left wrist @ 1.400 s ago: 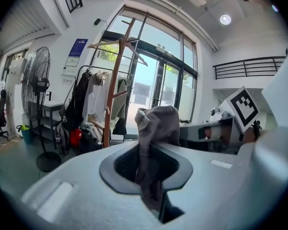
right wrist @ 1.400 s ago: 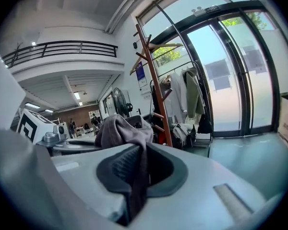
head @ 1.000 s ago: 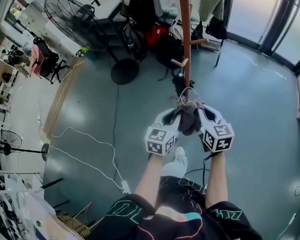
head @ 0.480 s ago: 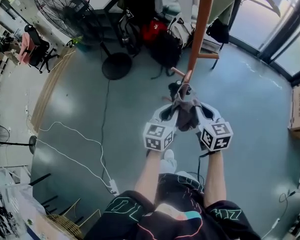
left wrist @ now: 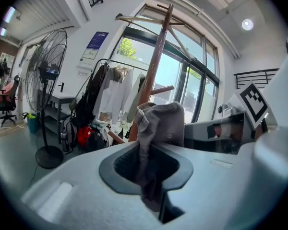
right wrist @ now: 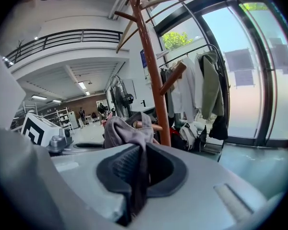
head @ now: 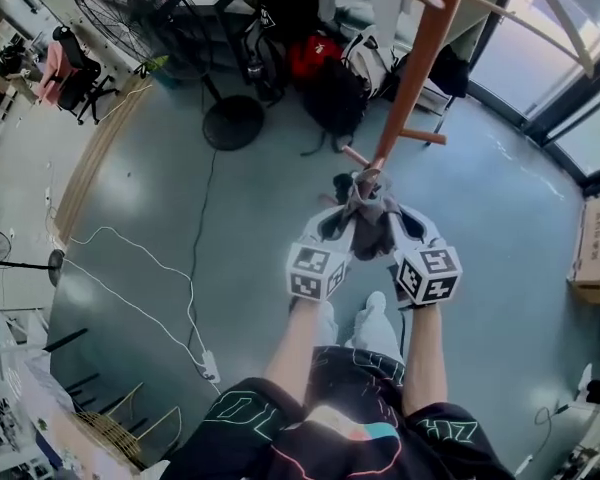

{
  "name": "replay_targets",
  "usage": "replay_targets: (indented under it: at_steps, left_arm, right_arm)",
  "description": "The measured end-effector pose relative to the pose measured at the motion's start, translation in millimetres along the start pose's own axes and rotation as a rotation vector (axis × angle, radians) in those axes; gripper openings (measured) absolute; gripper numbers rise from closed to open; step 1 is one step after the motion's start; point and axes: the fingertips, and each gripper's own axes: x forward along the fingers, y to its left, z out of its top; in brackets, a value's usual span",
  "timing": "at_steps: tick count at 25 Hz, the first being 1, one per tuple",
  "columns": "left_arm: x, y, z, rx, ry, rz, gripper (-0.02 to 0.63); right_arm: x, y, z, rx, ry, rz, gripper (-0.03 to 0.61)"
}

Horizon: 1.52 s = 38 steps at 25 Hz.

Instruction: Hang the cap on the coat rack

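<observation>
A grey cap [head: 372,226] is stretched between both grippers, held in front of the person's body. My left gripper [head: 342,220] is shut on the cap's left side, and the fabric [left wrist: 159,124] runs down between its jaws. My right gripper [head: 400,222] is shut on the other side, where the cloth [right wrist: 126,132] is pinched the same way. The brown wooden coat rack [head: 423,56] rises just beyond the cap. Its pole [left wrist: 152,75] stands right behind the cap, with a short lower peg [head: 357,156] close to the cap's far edge. Upper pegs [right wrist: 134,6] branch out high above.
A standing fan [head: 130,8] is at the far left with its round base [head: 232,121]. Bags [head: 325,78] are piled behind the rack. A white cable [head: 170,288] trails over the floor at left. A cardboard box [head: 595,236] sits at the right edge. Clothes hang on a rail [right wrist: 201,80].
The person has stepped towards the rack. Its pole now looms larger and nearer, and the cap sits just below the lower peg. Both grippers keep the same hold.
</observation>
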Motion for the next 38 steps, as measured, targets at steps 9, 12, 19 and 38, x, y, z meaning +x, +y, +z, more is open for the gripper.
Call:
replay_targets:
  at_steps: [9, 12, 19, 38]
  left_arm:
    - [35, 32, -13, -0.07, 0.069, 0.17, 0.054]
    - [48, 31, -19, -0.078, 0.099, 0.218, 0.055]
    - [76, 28, -32, -0.1, 0.124, 0.287, 0.057]
    - [81, 37, -41, -0.129, 0.094, 0.443, 0.135]
  right_arm:
    - [63, -21, -5, -0.018, 0.103, 0.169, 0.025]
    - [71, -34, -11, -0.009, 0.122, 0.206, 0.025]
    - [91, -60, -22, -0.017, 0.165, 0.264, 0.025]
    - [111, -78, -34, -0.127, 0.273, 0.347, 0.054]
